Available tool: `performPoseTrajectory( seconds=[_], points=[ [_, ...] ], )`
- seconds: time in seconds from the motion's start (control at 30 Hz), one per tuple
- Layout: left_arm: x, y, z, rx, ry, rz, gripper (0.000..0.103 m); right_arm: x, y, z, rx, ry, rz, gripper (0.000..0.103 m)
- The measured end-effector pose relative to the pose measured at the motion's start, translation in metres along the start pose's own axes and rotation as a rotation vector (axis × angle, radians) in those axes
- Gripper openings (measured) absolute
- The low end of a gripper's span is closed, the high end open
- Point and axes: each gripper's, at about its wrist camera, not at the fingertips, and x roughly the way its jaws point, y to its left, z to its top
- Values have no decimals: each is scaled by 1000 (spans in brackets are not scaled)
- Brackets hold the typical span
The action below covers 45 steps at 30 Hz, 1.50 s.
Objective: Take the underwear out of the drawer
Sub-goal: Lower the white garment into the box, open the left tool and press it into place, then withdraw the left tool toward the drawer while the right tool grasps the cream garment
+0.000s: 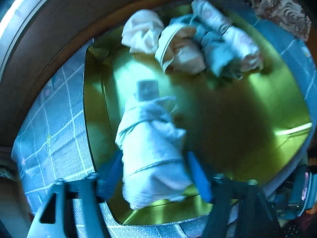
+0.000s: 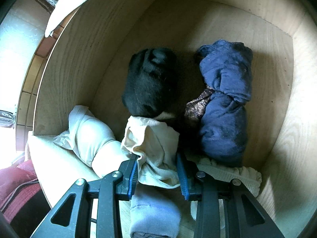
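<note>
Two grips at once: the right gripper pinches a soft, light cream roll in the drawer, long axis running away from the fingers. Best held mid-roll. Over the green tray, the left gripper stands spread around a pale roll.

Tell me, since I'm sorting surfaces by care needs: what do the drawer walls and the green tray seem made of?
The drawer walls look like pale, matte wood or wood veneer, with visible grain lines. The green tray looks like glossy metal, possibly plastic, given its bright mirror-like reflections.
</note>
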Motion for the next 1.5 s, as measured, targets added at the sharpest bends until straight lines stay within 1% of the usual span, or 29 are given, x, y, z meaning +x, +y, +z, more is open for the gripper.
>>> performPoseTrajectory(
  seconds=[0.1, 0.2, 0.37, 0.43, 0.57, 0.6, 0.63, 0.7, 0.77, 0.83, 0.97, 1.13, 1.2, 1.27, 1.33, 1.43, 1.5],
  points=[
    [1, 8, 7, -55, -41, -17, 50, -2, -1, 0, -1, -2, 4, 36],
    [6, 18, 25, -117, -59, -45, 50, -2, -1, 0, -1, -1, 5, 36],
    [14, 34, 59, -207, -98, -48, 51, -5, -3, 0, 1, -6, 9, 36],
    [18, 39, 71, -232, -120, -34, 51, -7, -5, -1, 7, -12, 12, 36],
    [25, 50, 86, -279, -145, 28, 55, -8, -7, -2, 11, -16, 14, 36],
    [26, 53, 88, -296, -151, 30, 58, -8, -8, -2, 13, -16, 15, 36],
    [26, 55, 88, -312, -158, 27, 63, -8, -8, -3, 12, -16, 16, 36],
    [20, 58, 84, -333, -186, 22, 66, -9, -9, -2, 12, -14, 15, 36],
    [9, 58, 76, -338, -221, 29, 69, -9, -9, -2, 12, -13, 14, 37],
    [-6, 55, 66, -327, -255, 45, 69, -8, -9, -1, 13, -8, 9, 38],
    [-42, 46, 40, -293, -345, 30, 69, -7, -6, 0, 22, -10, 4, 38],
    [-85, 18, -15, -218, -456, -18, 69, -5, -3, 0, 24, -12, 3, 38],
    [-96, -1, -37, -178, -478, -41, 69, -5, -3, 0, 25, -12, 2, 38],
    [-100, -16, -61, -148, -483, -62, 69, -5, -4, 0, 24, -12, 3, 38],
    [-97, -30, -85, -129, -473, -102, 69, -4, -3, 0, 25, -11, 1, 38],
    [-89, -54, -124, -116, -428, -144, 69, -3, -3, 0, 26, -8, -3, 38],
    [-77, -66, -142, -117, -384, -148, 69, -2, -1, 0, 25, -4, -7, 38]
  ],
)
